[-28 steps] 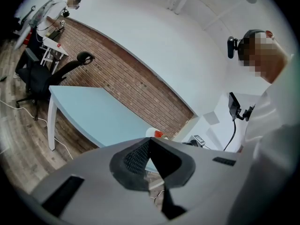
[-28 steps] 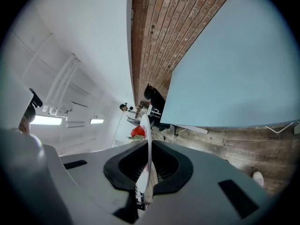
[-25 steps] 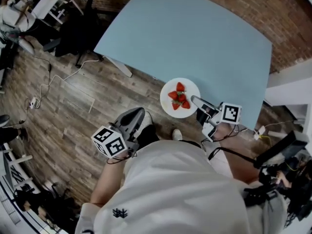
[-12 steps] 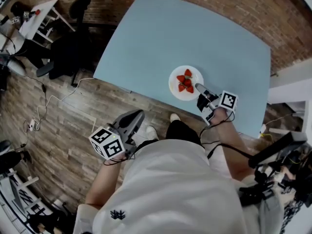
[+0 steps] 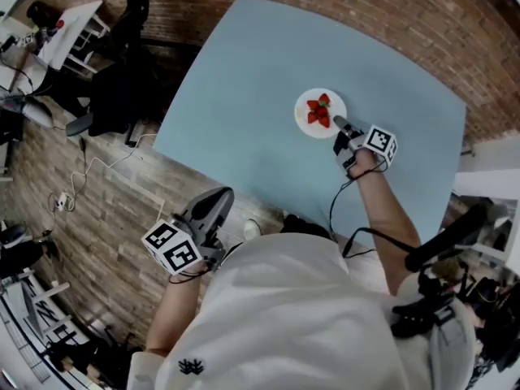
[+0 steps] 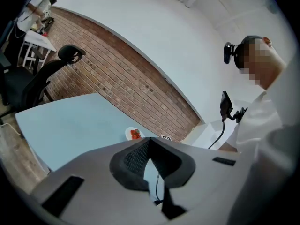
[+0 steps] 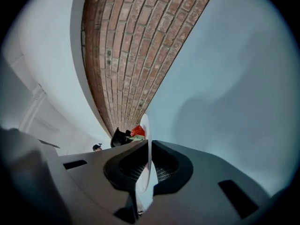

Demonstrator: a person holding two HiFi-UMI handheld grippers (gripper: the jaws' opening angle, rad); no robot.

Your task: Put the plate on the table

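While pinching the plate (image 5: 302, 114) rim in right fingers (image 5: 341, 126), risks spilling strawberries (image 5: 319, 112) ahead of them if released above tabletop (image 5: 244, 96); left fingers (image 6: 131, 161) together, empty.

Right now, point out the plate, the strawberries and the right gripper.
plate (image 5: 303, 114): head view, bare white rim on its left side.
strawberries (image 5: 320, 110): head view, middle of the red pile.
right gripper (image 5: 338, 124): head view, jaw tips clamped on the plate's edge.
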